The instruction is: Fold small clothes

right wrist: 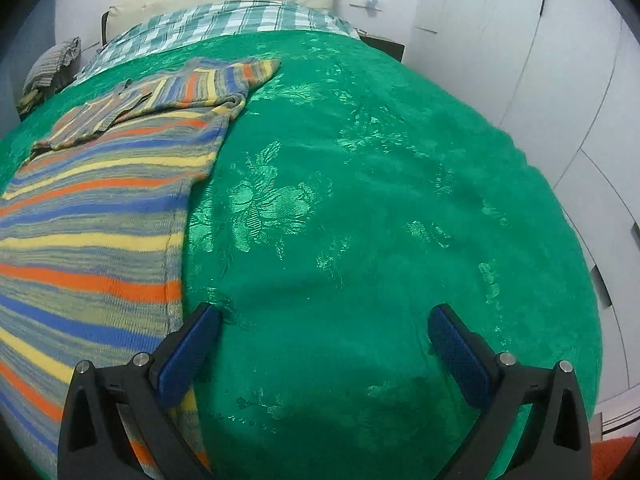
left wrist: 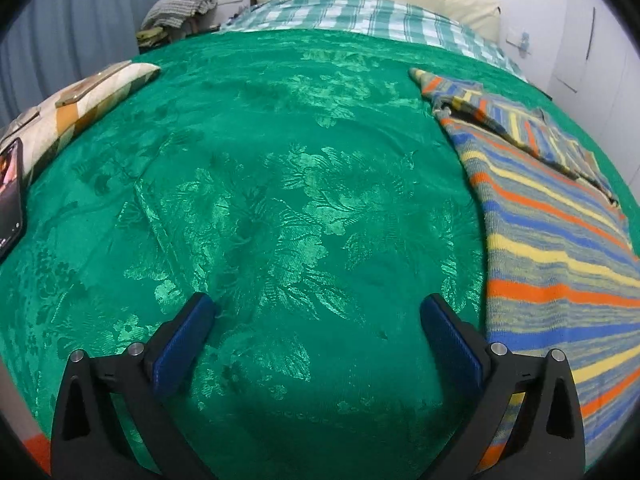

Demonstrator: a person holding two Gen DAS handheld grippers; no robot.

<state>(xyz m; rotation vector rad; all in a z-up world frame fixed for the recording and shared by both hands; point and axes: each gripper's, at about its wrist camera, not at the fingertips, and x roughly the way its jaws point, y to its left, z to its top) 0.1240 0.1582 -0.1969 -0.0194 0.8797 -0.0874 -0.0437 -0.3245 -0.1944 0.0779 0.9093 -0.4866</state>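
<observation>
Two views show one striped knit garment lying flat on a bed with a green bedspread, and neither set of tongs holds anything.

From the left wrist, the left tongs (left wrist: 318, 312) stand wide apart over bare green bedspread (left wrist: 280, 184), empty. The striped garment (left wrist: 560, 248) lies just to their right, its near edge beside the right-hand finger. One sleeve (left wrist: 516, 120) is already laid across the body at the far end. A phone (left wrist: 10, 192) and a patterned cushion (left wrist: 76, 104) sit well apart at the left edge.

From the right wrist, the right tongs (right wrist: 324, 316) also gape wide and empty over the bedspread (right wrist: 380, 200). The garment (right wrist: 92, 232) lies to their left, its side edge just beside the left-hand finger. The folded-over sleeve (right wrist: 168, 96) shows at the far end.

Judging by this, folding has barely begun: sleeves tucked at most, and the body folds remain to be done.
</observation>
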